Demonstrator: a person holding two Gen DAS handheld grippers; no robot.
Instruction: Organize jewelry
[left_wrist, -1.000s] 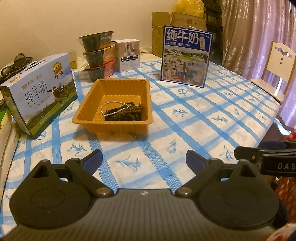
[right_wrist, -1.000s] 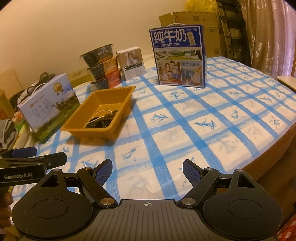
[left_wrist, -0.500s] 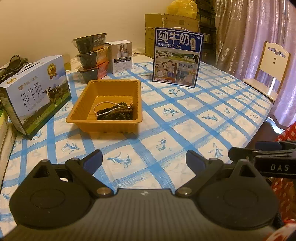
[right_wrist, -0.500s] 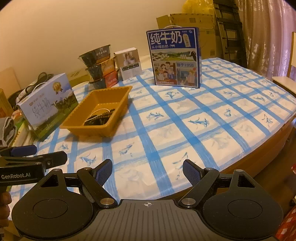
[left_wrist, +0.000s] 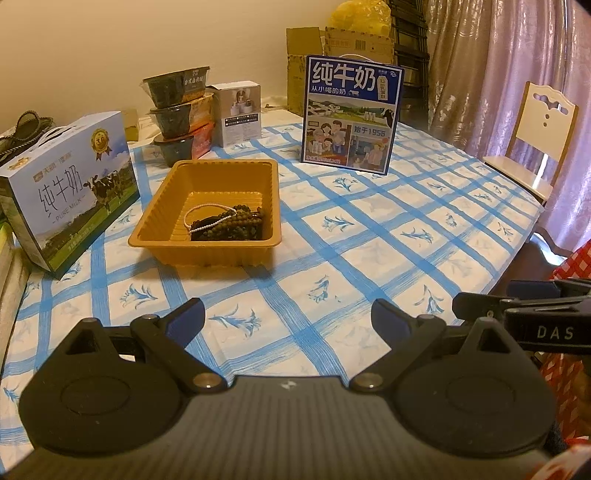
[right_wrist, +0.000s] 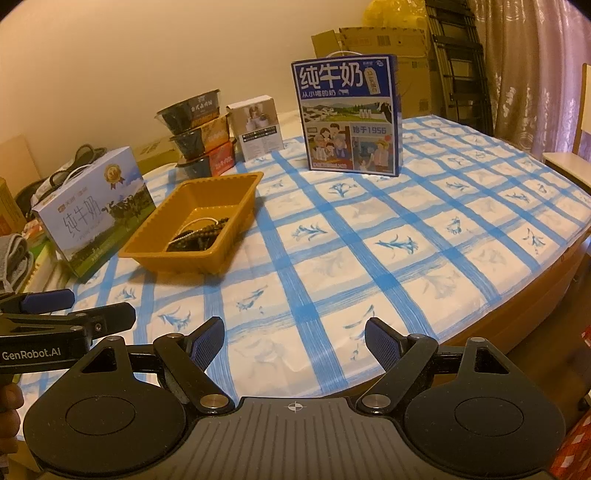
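An orange plastic tray (left_wrist: 177, 192) stands on the blue-checked tablecloth and also shows in the right wrist view (right_wrist: 218, 184). Inside it lie dark bead strands (left_wrist: 232, 227) and a thin white bead bracelet (left_wrist: 207, 218); they also show in the right wrist view (right_wrist: 201, 236). My left gripper (left_wrist: 288, 319) is open and empty, well short of the tray, near the table's front edge. My right gripper (right_wrist: 295, 341) is open and empty, over the front edge, right of the tray. Each gripper shows at the edge of the other's view.
A white milk carton (left_wrist: 70, 184) lies left of the tray. A blue milk carton (left_wrist: 351, 118) stands behind it to the right. Stacked food bowls (left_wrist: 181, 114) and a small white box (left_wrist: 240, 110) stand at the back. A chair (left_wrist: 535, 147) is at the right.
Both grippers have drawn back from the tray toward the table's front edge. The tray and the jewelry have not moved. Both stay open.
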